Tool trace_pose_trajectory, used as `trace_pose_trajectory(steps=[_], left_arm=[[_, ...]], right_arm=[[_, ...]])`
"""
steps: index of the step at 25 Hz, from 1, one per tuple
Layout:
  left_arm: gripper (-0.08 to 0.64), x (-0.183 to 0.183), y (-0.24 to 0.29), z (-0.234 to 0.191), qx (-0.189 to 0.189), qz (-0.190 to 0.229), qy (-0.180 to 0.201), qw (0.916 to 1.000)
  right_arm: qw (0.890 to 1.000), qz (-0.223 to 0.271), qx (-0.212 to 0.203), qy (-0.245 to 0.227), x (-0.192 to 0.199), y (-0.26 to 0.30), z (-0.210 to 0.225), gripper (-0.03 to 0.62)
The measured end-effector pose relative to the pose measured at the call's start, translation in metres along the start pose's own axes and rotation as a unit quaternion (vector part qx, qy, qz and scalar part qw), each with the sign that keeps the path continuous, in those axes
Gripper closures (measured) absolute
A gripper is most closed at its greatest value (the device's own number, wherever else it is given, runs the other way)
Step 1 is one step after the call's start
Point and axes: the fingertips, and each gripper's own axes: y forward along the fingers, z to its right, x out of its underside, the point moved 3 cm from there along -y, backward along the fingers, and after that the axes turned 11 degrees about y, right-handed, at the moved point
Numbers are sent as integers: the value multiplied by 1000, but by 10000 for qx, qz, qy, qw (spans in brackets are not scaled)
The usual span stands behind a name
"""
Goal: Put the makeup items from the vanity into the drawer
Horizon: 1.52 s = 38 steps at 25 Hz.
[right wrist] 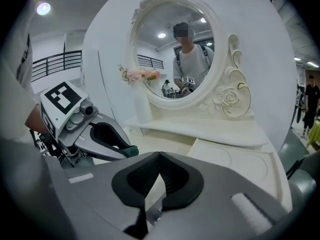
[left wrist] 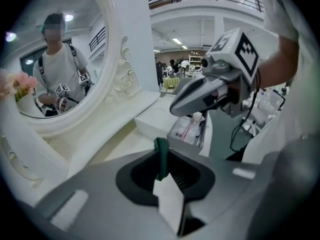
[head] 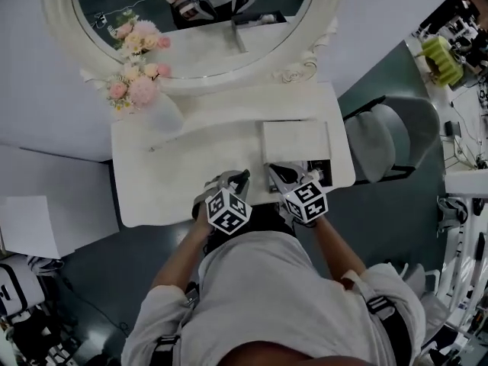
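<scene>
My left gripper [head: 242, 178] hangs over the vanity's front edge, shut on a slim dark green makeup item [left wrist: 161, 160]. That green item [right wrist: 131, 151] pokes out of its jaw tips in the right gripper view. My right gripper [head: 277, 173] is beside it to the right, just above the open drawer [head: 328, 175]; its jaws meet at the tips with nothing between them. The drawer holds several small makeup items [left wrist: 192, 127]. In the left gripper view the right gripper [left wrist: 173, 109] hovers over that drawer.
A white flat box [head: 296, 141] lies on the vanity top [head: 191, 166] behind the drawer. A vase of pink flowers [head: 137, 82] stands at the back left under the oval mirror [head: 206, 48]. A grey chair [head: 389, 139] is at the right.
</scene>
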Motion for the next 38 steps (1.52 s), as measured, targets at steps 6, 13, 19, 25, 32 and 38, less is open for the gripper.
trace_pose_trajectory(steps=[6, 13, 19, 25, 32, 38], left_arm=[[506, -15, 12, 28, -17, -116, -52, 9999], [506, -52, 30, 60, 69, -250, 217, 9994], [506, -83, 57, 70, 170, -283, 406, 9986], [503, -90, 84, 88, 306, -601, 768, 9948], [495, -89, 117, 93, 674, -908, 656, 9914], [455, -81, 133, 103, 1152, -1292, 802, 9816]], right_arm=[[9997, -78, -112, -219, 17, -22, 16, 593], [9998, -7, -87, -167, 30, -64, 52, 593], [9999, 115, 21, -84, 38, -90, 87, 593], [9999, 156, -53, 26, 49, -102, 104, 592], [9995, 144, -282, 93, 54, -107, 115, 592], [9984, 111, -543, 122, 57, -102, 124, 593]])
